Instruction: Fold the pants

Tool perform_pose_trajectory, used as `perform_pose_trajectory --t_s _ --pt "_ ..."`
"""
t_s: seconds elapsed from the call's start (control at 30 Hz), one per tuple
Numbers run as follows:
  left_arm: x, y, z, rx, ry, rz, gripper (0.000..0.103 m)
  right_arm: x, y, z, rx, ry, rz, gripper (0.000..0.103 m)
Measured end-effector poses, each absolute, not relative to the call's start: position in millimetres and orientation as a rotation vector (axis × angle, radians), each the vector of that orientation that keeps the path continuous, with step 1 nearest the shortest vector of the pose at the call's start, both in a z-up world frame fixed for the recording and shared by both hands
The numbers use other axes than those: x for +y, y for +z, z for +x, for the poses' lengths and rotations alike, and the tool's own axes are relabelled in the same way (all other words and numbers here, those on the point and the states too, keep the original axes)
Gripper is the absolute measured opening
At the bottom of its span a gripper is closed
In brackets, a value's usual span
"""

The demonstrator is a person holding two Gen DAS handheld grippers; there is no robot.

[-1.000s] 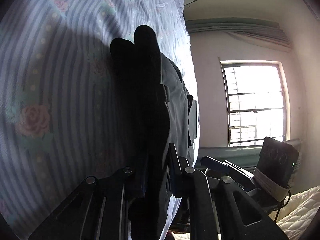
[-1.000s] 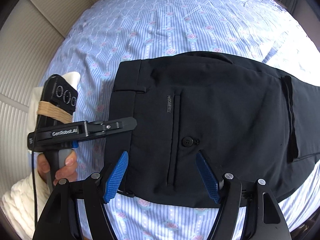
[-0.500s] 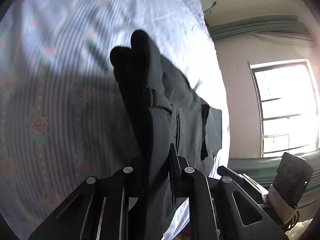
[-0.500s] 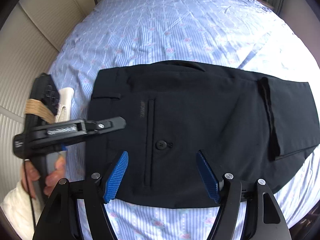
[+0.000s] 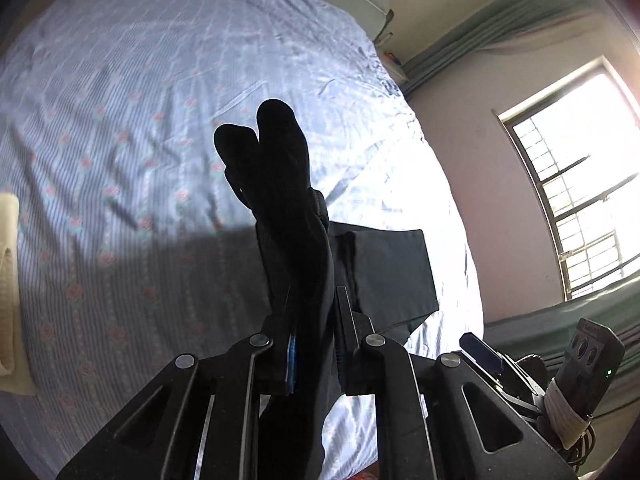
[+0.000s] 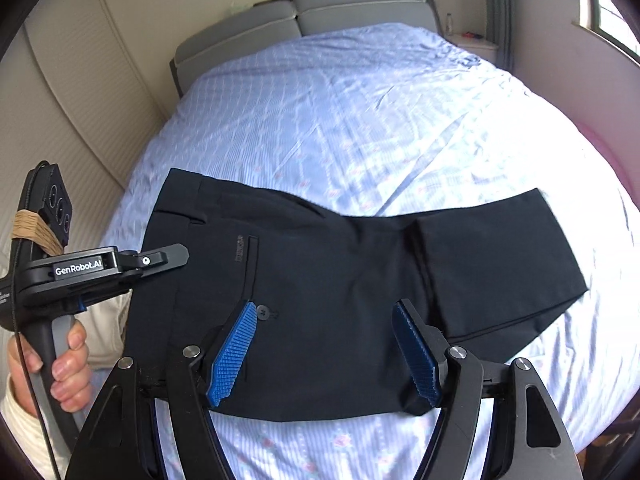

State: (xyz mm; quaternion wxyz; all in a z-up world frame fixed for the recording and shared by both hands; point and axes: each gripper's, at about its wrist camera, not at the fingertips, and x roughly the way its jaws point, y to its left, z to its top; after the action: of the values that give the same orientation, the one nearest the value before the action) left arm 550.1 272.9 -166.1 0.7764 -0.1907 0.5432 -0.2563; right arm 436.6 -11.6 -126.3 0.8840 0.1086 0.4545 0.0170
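Note:
Black pants [image 6: 340, 280] lie folded flat on the striped floral bed sheet [image 6: 360, 120], waistband to the left and leg ends to the right. My left gripper [image 5: 314, 312] is shut on a bunched fold of the pants [image 5: 280, 200], which stands up dark between its fingers. In the right wrist view the left gripper [image 6: 176, 256] sits at the waistband's near corner, with a person's hand [image 6: 68, 360] on its handle. Above the back pocket my right gripper [image 6: 324, 344] hangs open, with nothing between its blue pads [image 6: 234, 352].
A grey padded headboard [image 6: 320, 12] closes the far end of the bed. Cream wall panels [image 6: 80, 100] run along its left side. On the right are a barred window [image 5: 580, 200], green curtains and a small nightstand [image 6: 476, 46].
Both grippers have risen and pulled back from the bed, so the pants look smaller. The left gripper kept its hold on the fabric and now looks down on the bed.

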Motion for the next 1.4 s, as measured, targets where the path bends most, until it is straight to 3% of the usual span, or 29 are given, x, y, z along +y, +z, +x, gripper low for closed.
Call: perform_pose_trajectory --t_s 0.27,0.43,0.97,1.4 --pt "168.6 -103.3 538.4 1.111 -0.482 -0.265 0.013 -115.3 -95.4 415.0 0.862 0.054 0.304 0.071" --pt "98.8 -92.7 534.7 1.117 -0.388 -0.222 0.009 -188.4 -86.6 412.0 0.866 0.118 0.336 0.071" --pt "-120.1 -180.2 563.4 1.317 -0.263 -0.177 0.006 -396.6 -125.1 436.7 0.930 0.131 0.409 0.071" --pt "-218.4 -263.3 579.7 1.515 -0.381 -0.129 0.006 -450.6 -190.8 446.0 1.043 0.011 0.483 0.071"
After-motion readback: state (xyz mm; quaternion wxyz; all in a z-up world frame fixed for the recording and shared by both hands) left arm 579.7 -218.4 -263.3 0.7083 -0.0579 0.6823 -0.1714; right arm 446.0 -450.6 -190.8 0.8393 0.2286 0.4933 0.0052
